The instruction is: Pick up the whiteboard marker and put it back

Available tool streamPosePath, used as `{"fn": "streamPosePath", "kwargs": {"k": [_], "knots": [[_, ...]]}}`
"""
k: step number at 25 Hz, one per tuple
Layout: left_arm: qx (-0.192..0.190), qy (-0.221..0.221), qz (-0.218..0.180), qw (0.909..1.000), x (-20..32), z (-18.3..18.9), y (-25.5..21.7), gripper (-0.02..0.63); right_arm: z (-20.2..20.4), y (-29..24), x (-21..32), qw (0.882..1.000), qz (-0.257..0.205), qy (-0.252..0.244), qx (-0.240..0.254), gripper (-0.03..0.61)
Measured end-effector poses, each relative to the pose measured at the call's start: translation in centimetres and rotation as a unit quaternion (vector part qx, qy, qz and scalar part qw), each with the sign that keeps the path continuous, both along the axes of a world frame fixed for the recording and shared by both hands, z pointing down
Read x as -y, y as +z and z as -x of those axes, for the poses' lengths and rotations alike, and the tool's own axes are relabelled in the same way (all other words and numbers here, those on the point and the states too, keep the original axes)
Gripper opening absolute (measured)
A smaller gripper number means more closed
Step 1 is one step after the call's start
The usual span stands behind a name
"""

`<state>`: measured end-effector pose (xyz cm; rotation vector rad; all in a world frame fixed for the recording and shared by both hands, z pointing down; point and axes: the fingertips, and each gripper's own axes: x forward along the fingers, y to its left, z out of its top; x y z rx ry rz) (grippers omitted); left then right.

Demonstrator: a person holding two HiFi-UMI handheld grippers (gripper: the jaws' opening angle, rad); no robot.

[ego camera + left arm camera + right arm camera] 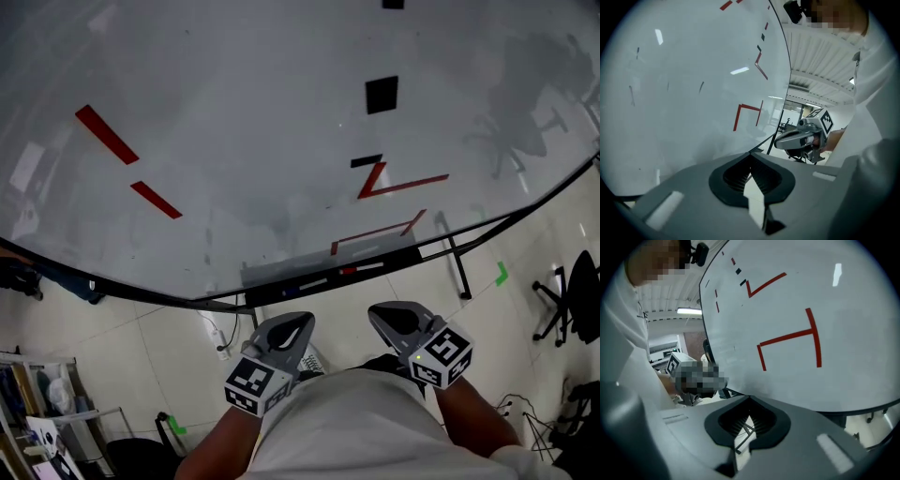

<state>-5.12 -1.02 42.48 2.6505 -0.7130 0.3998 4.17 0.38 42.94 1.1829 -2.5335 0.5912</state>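
Note:
A large whiteboard [234, 141] with red strokes and black squares fills the head view. Along its lower edge runs a grey tray [281, 274]. On the tray lie a whiteboard marker with a red part [361, 269] and a darker one [314, 280]. My left gripper [302, 322] and right gripper [377, 314] are held close to my body, below the tray and apart from it. Both are shut with nothing between the jaws. In the left gripper view the left gripper [751, 159] points along the board, with the right gripper [801, 138] beyond. The right gripper [750, 404] faces the board's red marks.
The whiteboard's black stand leg [457, 267] reaches the tiled floor at the right. An office chair [572, 300] stands at the far right, near a green tape mark [502, 274]. A shelf with clutter [37, 412] is at the bottom left; a cable [220, 342] lies under the board.

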Motion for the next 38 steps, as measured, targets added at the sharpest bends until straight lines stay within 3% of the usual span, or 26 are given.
{"fn": "streamPosePath", "kwargs": {"k": [5, 10, 20, 26, 28, 32, 35, 38], "knots": [[-0.006, 0.027, 0.001, 0.9996, 0.9, 0.3, 0.4, 0.017, 0.0, 0.6, 1.6, 0.999, -0.007, 0.014, -0.049, 0.002], [0.008, 0.024, 0.006, 0.9997, 1.9, 0.6, 1.3, 0.017, 0.1, 1.8, 3.1, 0.993, -0.024, -0.018, -0.118, 0.002], [0.016, -0.036, 0.004, 0.9992, 2.5, 0.0, 2.0, 0.017, -1.1, 3.3, 4.9, 0.985, -0.03, -0.078, -0.153, 0.002], [0.017, -0.057, 0.014, 0.9981, 2.1, -0.2, 2.0, 0.017, -2.0, 5.7, 5.6, 0.967, -0.036, -0.119, -0.223, 0.003], [0.022, -0.061, 0.011, 0.9979, 2.1, -0.2, 2.2, 0.017, -2.1, 5.9, 5.9, 0.963, -0.046, -0.124, -0.234, 0.046], [0.027, -0.067, 0.009, 0.9974, 1.9, -0.2, 2.4, 0.017, -2.1, 6.2, 6.2, 0.952, -0.068, -0.137, -0.265, 0.02], [0.026, -0.068, 0.011, 0.9972, 1.8, -0.2, 2.5, 0.017, -2.2, 6.9, 6.1, 0.933, -0.082, -0.159, -0.311, 0.029], [0.029, -0.067, 0.018, 0.9972, 1.5, -0.3, 2.7, 0.017, -2.1, 7.8, 6.3, 0.907, -0.105, -0.186, -0.363, 0.031]]}}
